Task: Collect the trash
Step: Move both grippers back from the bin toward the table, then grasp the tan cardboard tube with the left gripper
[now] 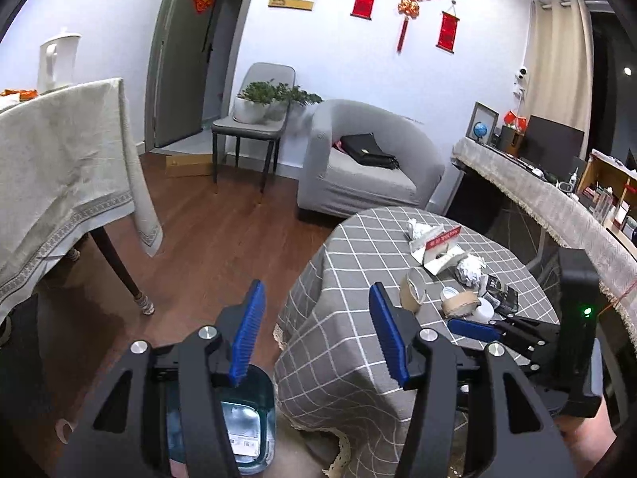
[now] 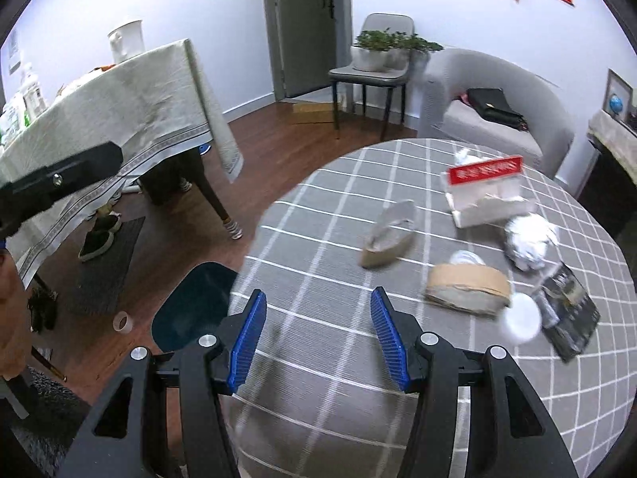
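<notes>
Trash lies on a round table with a grey checked cloth (image 2: 318, 239): a tape roll on its edge (image 2: 388, 235), a flat tape roll (image 2: 467, 288), a crumpled paper ball (image 2: 529, 245), a white lid (image 2: 521, 318), a black packet (image 2: 569, 310) and a red-and-white box (image 2: 485, 191). A dark teal bin (image 2: 195, 310) stands on the floor left of the table; it shows below my left gripper (image 1: 314, 326), which is open and empty. My right gripper (image 2: 316, 336) is open and empty over the table's near edge, and shows in the left wrist view (image 1: 473, 328).
A larger table with a beige cloth (image 2: 131, 111) stands to the left, its leg (image 2: 223, 215) near the bin. A small tape roll (image 2: 123, 322) lies on the wooden floor. A grey armchair (image 2: 497, 111) and a chair with plants (image 2: 378, 59) stand behind the round table.
</notes>
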The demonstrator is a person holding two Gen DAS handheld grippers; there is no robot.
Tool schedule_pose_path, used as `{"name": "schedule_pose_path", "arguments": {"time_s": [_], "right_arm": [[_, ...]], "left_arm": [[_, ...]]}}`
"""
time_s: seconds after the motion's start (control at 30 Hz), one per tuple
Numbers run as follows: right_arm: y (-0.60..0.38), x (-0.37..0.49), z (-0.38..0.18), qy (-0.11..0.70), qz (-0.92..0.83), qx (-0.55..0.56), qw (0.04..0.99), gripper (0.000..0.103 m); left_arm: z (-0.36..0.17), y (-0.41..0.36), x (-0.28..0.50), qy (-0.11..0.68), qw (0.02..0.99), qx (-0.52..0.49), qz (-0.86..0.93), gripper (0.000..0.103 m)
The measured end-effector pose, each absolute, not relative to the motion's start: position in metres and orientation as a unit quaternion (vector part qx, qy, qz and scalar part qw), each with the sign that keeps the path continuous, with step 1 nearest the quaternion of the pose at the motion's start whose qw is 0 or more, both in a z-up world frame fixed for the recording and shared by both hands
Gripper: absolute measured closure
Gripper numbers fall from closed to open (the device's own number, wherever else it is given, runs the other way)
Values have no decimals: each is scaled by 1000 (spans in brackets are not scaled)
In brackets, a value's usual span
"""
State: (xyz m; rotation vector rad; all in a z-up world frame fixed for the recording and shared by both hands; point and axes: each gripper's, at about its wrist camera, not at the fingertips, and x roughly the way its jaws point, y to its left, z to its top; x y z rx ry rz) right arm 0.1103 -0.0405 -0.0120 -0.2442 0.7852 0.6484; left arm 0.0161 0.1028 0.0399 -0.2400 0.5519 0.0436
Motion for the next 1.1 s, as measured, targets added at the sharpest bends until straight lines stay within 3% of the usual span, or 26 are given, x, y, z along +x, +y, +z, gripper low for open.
{"name": "schedule_pose_path", "arguments": {"time_s": [0.37, 1.1], "right_arm": [[-87, 123, -13, 387, 284, -77, 874, 46], [-135, 157, -22, 429, 283, 83, 854, 40]], "left_arm": [[0, 67, 51, 309, 943, -120, -13, 44], [-29, 3, 122, 358, 930, -56, -57, 40]]}}
